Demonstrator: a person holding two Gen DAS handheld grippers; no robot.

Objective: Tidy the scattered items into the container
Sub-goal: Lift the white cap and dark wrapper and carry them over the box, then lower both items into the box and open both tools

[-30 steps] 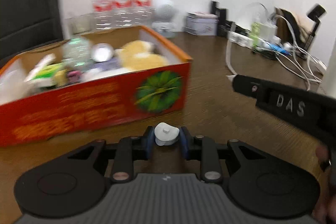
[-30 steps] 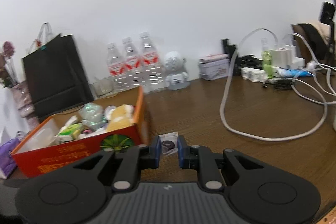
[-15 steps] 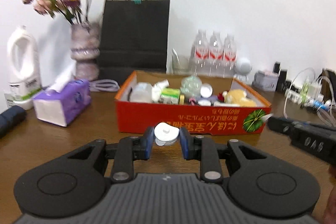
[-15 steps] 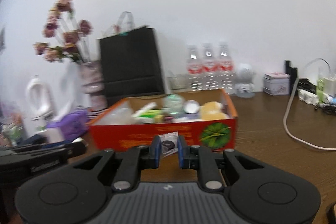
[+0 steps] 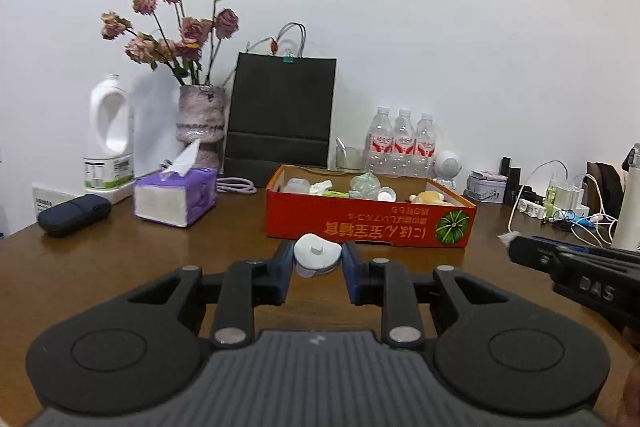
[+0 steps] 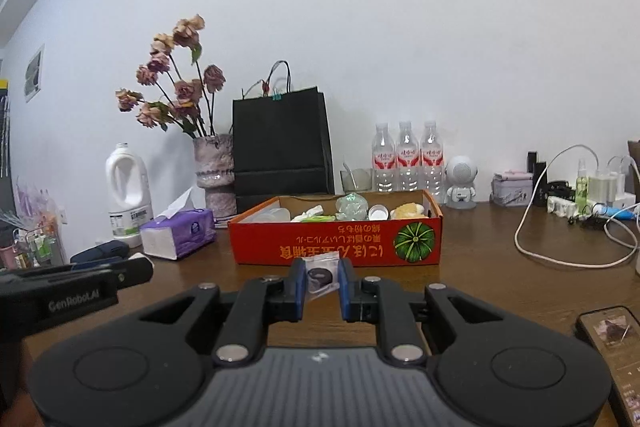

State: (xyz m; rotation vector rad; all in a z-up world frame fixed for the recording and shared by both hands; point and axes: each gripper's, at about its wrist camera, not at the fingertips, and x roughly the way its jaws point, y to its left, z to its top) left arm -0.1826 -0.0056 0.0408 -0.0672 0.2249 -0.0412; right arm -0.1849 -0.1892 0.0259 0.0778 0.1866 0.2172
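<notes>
A red cardboard box (image 5: 370,223) with a watermelon print stands on the brown table, holding several small items; it also shows in the right wrist view (image 6: 336,245). My left gripper (image 5: 318,257) is shut on a small white round piece (image 5: 316,253), held in front of the box's near wall. My right gripper (image 6: 320,275) is shut on a small clear packet with a black disc (image 6: 319,274), also in front of the box. The right gripper's body shows in the left wrist view (image 5: 580,283), and the left gripper's body shows in the right wrist view (image 6: 68,291).
Behind the box stand a black paper bag (image 5: 280,119), a vase of dried roses (image 5: 200,119), three water bottles (image 5: 402,143) and a white jug (image 5: 109,139). A purple tissue box (image 5: 176,197) and dark case (image 5: 74,215) lie left. Cables (image 6: 576,239) and a phone (image 6: 612,335) lie right.
Both grippers have pulled back from the box and swung left, so the whole box and the table's left side now show. Each still holds its item.
</notes>
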